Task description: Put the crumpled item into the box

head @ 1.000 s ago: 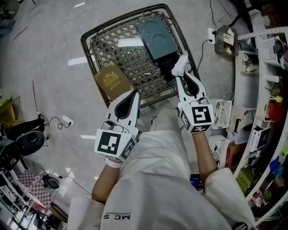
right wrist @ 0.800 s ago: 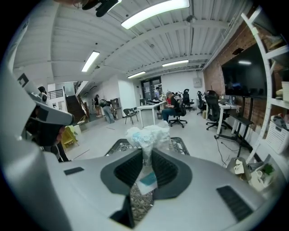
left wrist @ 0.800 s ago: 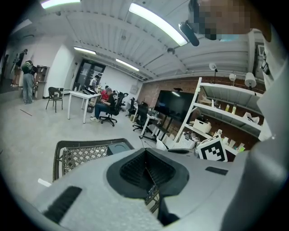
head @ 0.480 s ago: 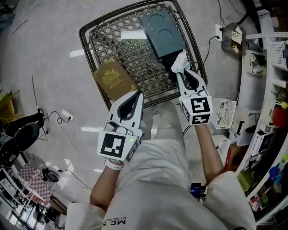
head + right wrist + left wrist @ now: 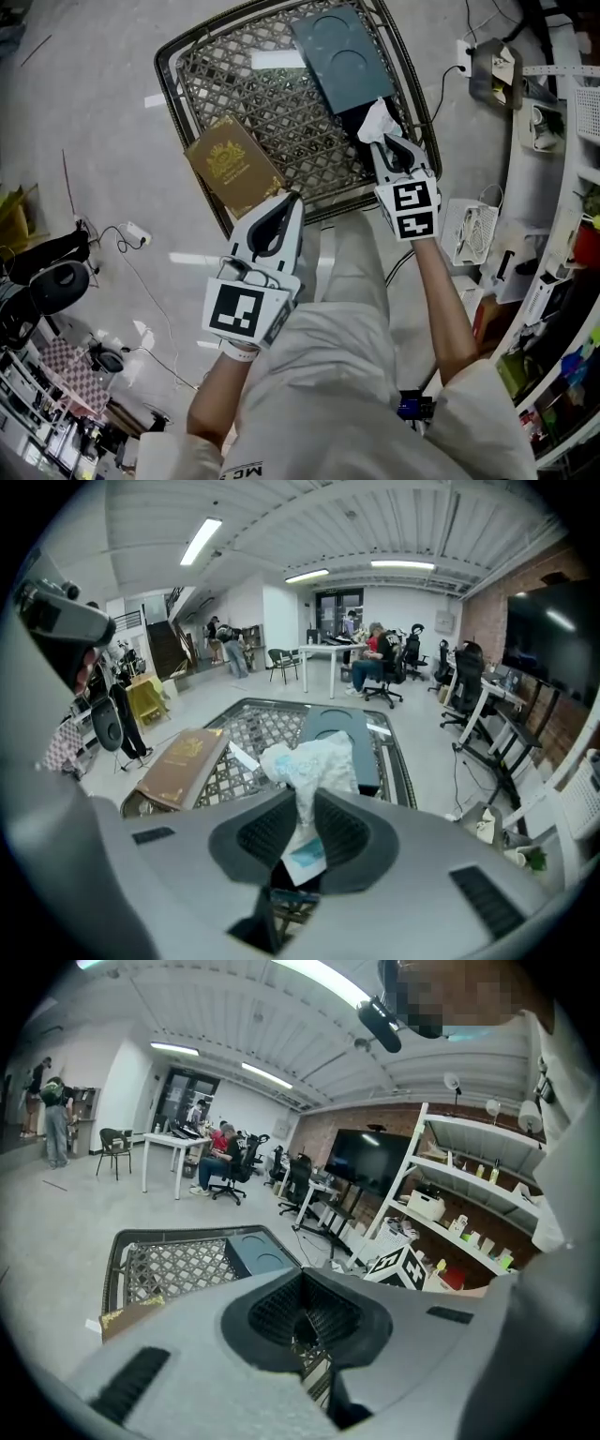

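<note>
A white crumpled item [image 5: 377,122] with a bit of blue print sticks up from my right gripper [image 5: 392,150], which is shut on it. In the right gripper view the crumpled item [image 5: 309,761] rises between the pads [image 5: 352,832]. It hangs over the near right part of a wire basket [image 5: 187,112], by the near end of a dark teal box [image 5: 339,58] lying inside. My left gripper [image 5: 289,202] is shut on nothing, above the basket's near rim. In the left gripper view the basket [image 5: 169,1265] and teal box [image 5: 258,1252] lie ahead.
A brown box with a gold emblem [image 5: 231,169] leans on the basket's near left rim. A white paper strip [image 5: 277,59] lies in the basket. A white device [image 5: 469,230] and cables sit on the floor at right, beside shelving [image 5: 572,141]. A black chair [image 5: 52,281] stands at left.
My right gripper has carried the crumpled item a little farther over the basket, towards the teal box's near end. The left gripper stays shut in about the same place.
</note>
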Tool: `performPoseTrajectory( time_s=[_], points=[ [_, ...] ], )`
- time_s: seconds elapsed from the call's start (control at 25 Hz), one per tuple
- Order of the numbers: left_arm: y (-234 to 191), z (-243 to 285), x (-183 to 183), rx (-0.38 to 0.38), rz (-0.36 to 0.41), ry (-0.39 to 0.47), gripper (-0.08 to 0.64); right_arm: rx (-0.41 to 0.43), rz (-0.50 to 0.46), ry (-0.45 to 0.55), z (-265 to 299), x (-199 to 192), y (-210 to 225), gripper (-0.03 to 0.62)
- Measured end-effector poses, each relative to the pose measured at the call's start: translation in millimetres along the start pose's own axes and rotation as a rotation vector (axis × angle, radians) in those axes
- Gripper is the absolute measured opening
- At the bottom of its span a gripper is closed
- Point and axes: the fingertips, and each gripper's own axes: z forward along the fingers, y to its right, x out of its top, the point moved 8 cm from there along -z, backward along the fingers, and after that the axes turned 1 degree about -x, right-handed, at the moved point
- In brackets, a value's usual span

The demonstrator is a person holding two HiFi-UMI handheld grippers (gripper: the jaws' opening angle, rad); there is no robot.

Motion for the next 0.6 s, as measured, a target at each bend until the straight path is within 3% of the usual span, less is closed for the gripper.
performPoseTrajectory(
  time_s=[0.6],
  points=[
    [-16.7,20.7,-29.6,0.040,-0.063,-0.057,0.025,0.054,-0.034,-0.261,64.7,-42.4,11.3,0.080]
  ],
)
